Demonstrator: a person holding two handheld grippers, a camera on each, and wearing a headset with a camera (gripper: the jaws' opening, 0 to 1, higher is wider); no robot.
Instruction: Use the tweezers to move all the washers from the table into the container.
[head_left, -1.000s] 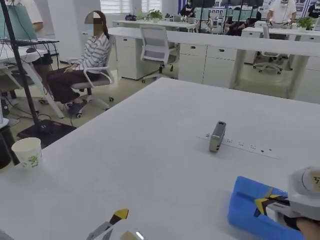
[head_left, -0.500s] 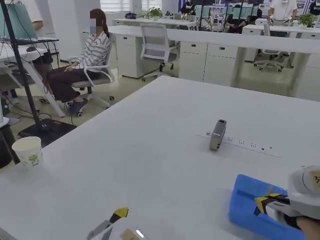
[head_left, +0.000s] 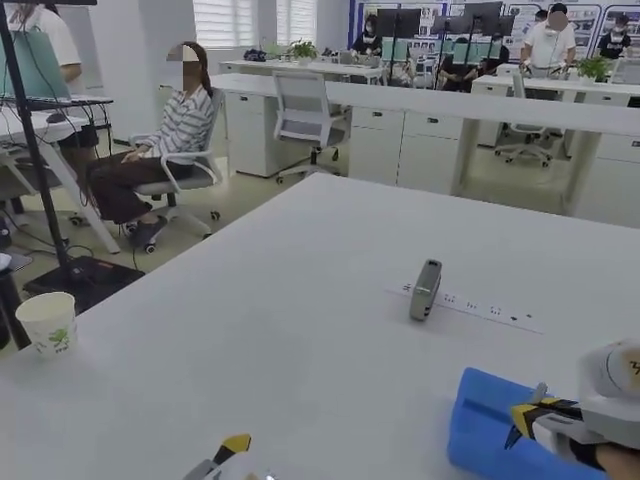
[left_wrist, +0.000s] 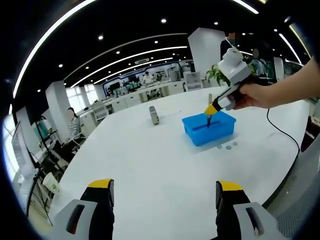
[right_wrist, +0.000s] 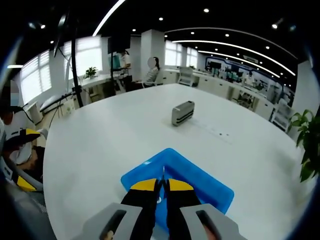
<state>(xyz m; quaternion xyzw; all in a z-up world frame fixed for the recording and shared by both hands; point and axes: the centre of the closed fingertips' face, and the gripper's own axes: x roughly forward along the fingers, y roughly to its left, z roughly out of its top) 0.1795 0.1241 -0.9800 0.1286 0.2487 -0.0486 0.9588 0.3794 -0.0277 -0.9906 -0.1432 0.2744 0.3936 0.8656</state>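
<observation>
Right gripper (right_wrist: 161, 186): jaws pinched on tweezers (left_wrist: 210, 98) over blue container (left_wrist: 212, 136). Its yellow label (head_left: 632, 368) is cut off, unreadable. Left gripper (left_wrist: 164, 192): jaws apart. Washers (left_wrist: 227, 146) tiny, beside container.

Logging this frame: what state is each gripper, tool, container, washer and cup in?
left gripper: open, empty.
right gripper: shut on the tweezers.
container: upright, open-topped.
tweezers: gripped, tips down in the container.
washers: three lying on the table beside the container.
paper cup: upright.
</observation>
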